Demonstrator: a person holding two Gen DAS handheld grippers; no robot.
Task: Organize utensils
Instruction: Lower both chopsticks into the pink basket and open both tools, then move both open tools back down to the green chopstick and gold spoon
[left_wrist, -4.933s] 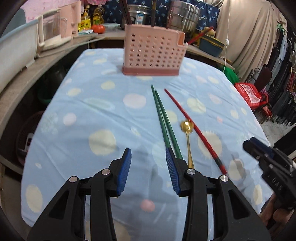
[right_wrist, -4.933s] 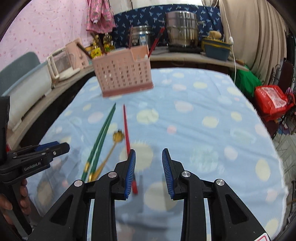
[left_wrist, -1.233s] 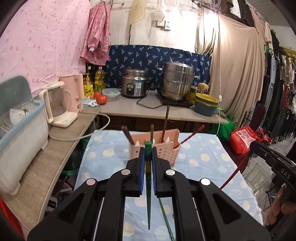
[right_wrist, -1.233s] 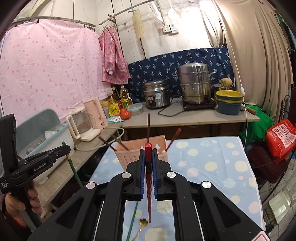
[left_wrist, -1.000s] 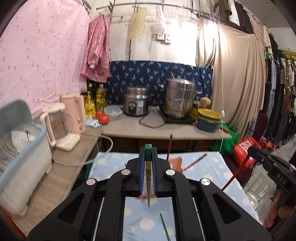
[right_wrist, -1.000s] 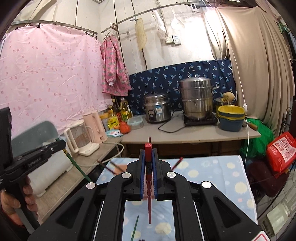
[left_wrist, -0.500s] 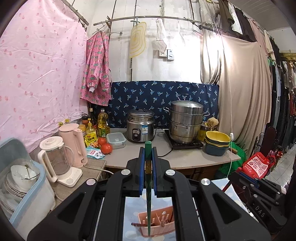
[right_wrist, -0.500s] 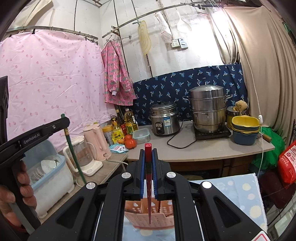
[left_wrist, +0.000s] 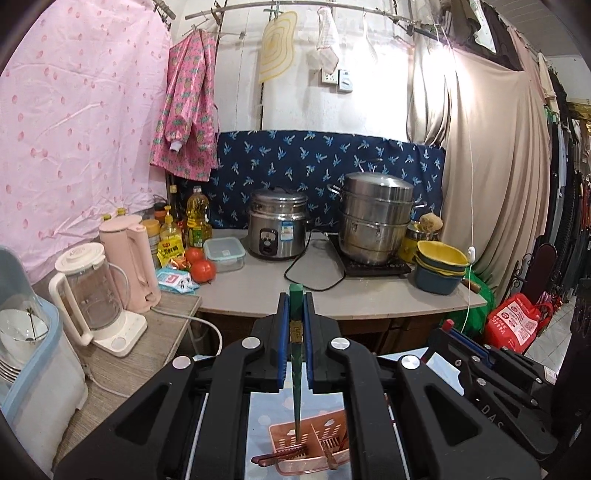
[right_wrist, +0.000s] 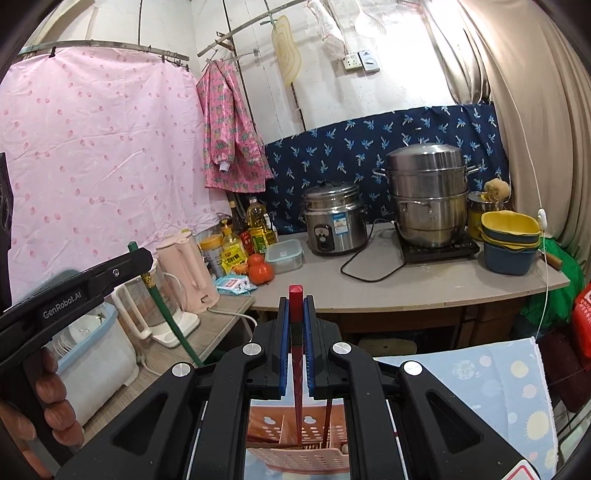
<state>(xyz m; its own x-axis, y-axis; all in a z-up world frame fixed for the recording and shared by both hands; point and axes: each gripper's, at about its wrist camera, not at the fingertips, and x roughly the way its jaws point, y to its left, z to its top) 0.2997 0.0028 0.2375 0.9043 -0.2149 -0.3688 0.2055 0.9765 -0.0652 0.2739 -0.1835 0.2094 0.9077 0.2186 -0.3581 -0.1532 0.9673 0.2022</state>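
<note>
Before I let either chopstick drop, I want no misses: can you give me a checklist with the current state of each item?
1. Left tool shut on the green chopstick: ok.
2. Right tool shut on the red chopstick: ok.
3. Green tip over the pink utensil basket, left compartment: ok.
4. Red tip over the basket, right of its divider: ok.
5. Tips already inside the rim: cannot tell.
6. Compartments free: not ok, other chopsticks already lie in there.
</note>
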